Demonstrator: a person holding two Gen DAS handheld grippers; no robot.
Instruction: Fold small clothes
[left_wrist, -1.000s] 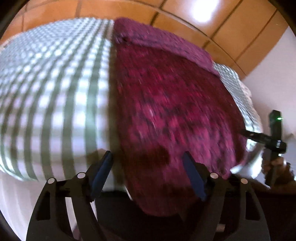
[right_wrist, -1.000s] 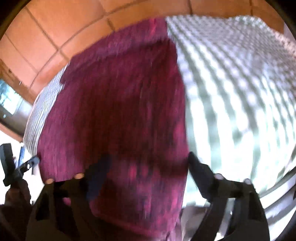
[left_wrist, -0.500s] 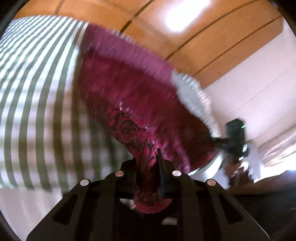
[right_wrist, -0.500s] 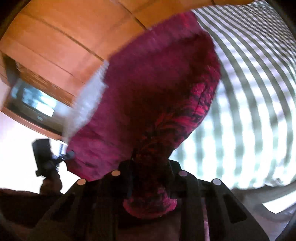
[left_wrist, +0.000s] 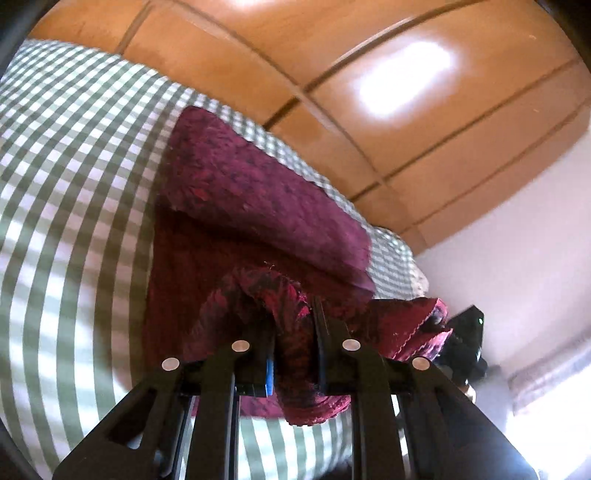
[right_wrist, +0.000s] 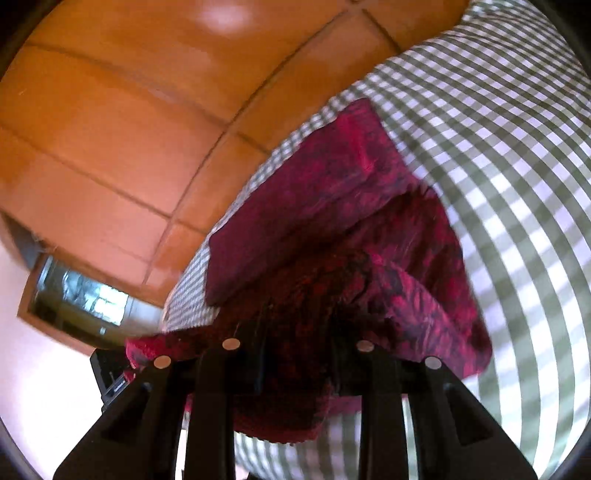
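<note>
Only the right-wrist view shows a window (right_wrist: 79, 299) — both show the garment (left_wrist: 258, 192).

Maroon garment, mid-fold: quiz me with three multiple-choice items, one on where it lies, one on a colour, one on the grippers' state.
1. Where does the maroon garment lie?
A. On a bare wooden floor
B. On the green-and-white checked cloth
C. In a basket

2. What colour are the panels behind the bed?
A. Orange-brown wood
B. Grey
C. Blue

3. What are the left gripper and right gripper doing?
A. Both open above the fabric
B. Only the left one holds fabric
C. Each is clamped on a bunch of the garment's near edge

Answers:
1. B, the checks show round the garment in both wrist views.
2. A, glossy wooden panels fill the top of both views.
3. C, maroon fabric is pinched between each pair of fingers and hangs out below them.
</note>
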